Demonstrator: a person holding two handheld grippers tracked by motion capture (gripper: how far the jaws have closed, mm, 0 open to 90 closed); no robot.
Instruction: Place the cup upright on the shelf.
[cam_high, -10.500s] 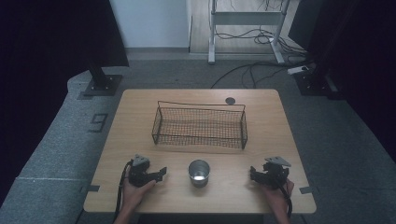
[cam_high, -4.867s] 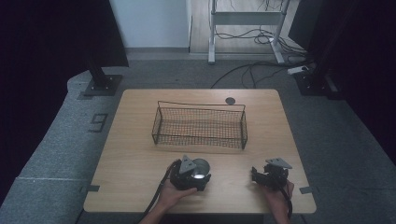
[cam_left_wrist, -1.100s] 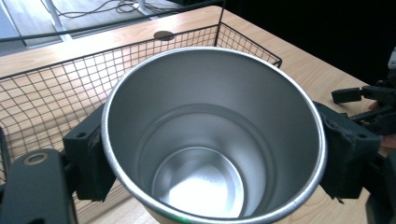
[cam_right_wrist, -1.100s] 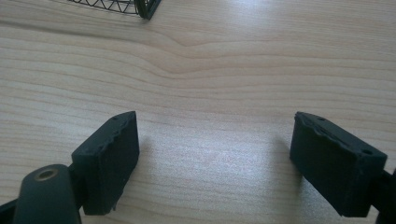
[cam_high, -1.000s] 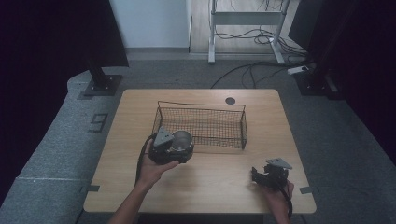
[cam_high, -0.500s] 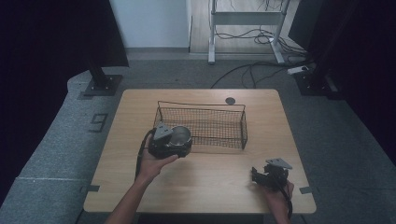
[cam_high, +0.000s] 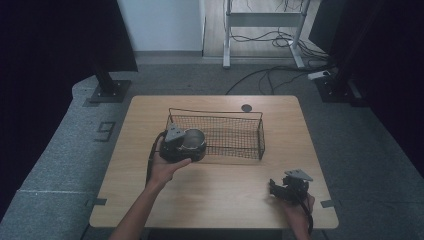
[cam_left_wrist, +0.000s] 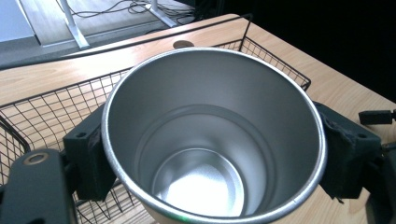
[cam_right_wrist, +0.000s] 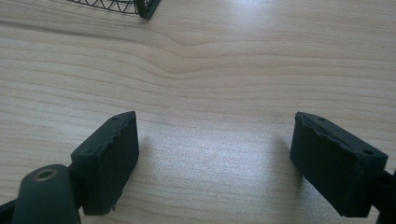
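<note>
The left forearm is stretched forward from the bottom edge of the high view, and the left gripper (cam_high: 192, 145) is held at the near left corner of the basket (cam_high: 250, 116). A steel cup (cam_left_wrist: 212, 140) is pinched upright between its jaws, mouth up, above the basket's near wall. The right gripper (cam_high: 280, 189) is rested low on the table (cam_high: 220, 200) near the right front corner, well apart from the basket, its jaws spread with bare wood between them.
</note>
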